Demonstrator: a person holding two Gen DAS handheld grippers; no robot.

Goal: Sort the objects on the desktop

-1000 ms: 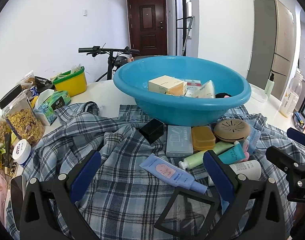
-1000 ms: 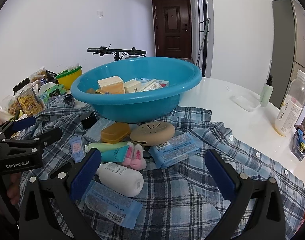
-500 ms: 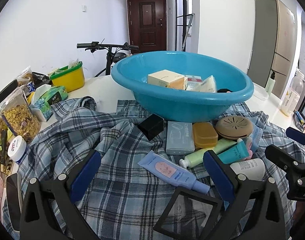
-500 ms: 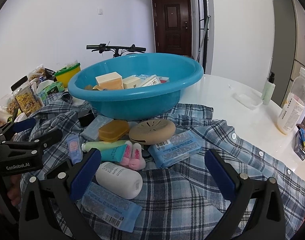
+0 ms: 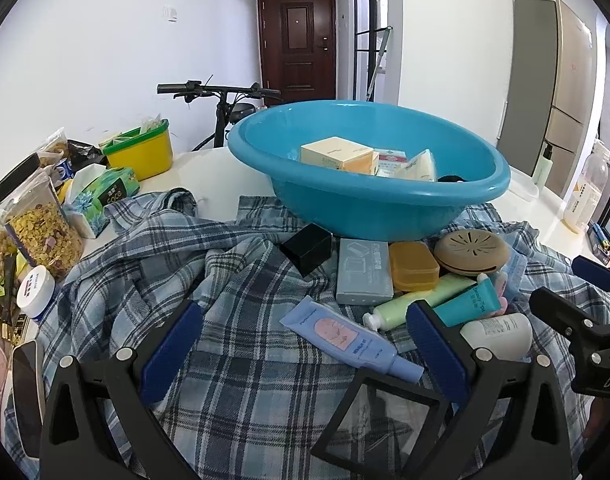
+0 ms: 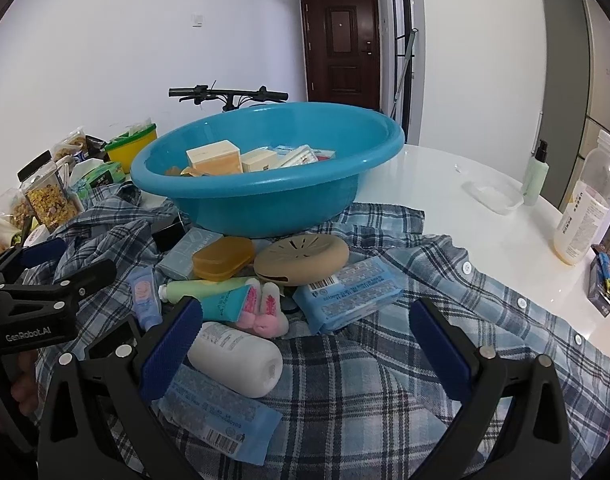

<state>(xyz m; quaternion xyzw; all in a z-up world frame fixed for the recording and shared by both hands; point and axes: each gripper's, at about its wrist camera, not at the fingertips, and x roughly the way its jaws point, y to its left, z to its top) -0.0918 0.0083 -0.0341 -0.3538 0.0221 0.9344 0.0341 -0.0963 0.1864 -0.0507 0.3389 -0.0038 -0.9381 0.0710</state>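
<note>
The left gripper (image 5: pixel 301 344) has its two blue pads wide apart and holds nothing. The right gripper (image 6: pixel 305 336) is the same — wide apart, nothing between its pads. Both hang low over the checked shirt (image 5: pixel 241 360) that lies spread on the white table (image 6: pixel 465 184).

Just past the left gripper lies the light blue tube (image 5: pixel 351 338) with a pink patch on it. Beside it are a green tube (image 5: pixel 421 302), a teal tube (image 5: pixel 467 302) and a white bottle (image 6: pixel 235 358). A little further on sit a grey box (image 5: pixel 363 270), an orange case (image 5: pixel 413 266), a black box (image 5: pixel 307 248) and a round tan case (image 5: pixel 471 250). All of these things are still out on the shirt, right in front of the big blue basin (image 5: pixel 369 204). The basin already has a few boxes in it.

Compared with a second ago, very little is different. Both cameras have come a bit closer and lower, so the basin and the pile look a touch nearer. Nothing on the shirt has moved, and neither gripper has closed at all.

So I think the person is just getting ready to pick something — most likely the light blue tube, which lies nearest the left pads. Most of the sorting is still to do
</note>
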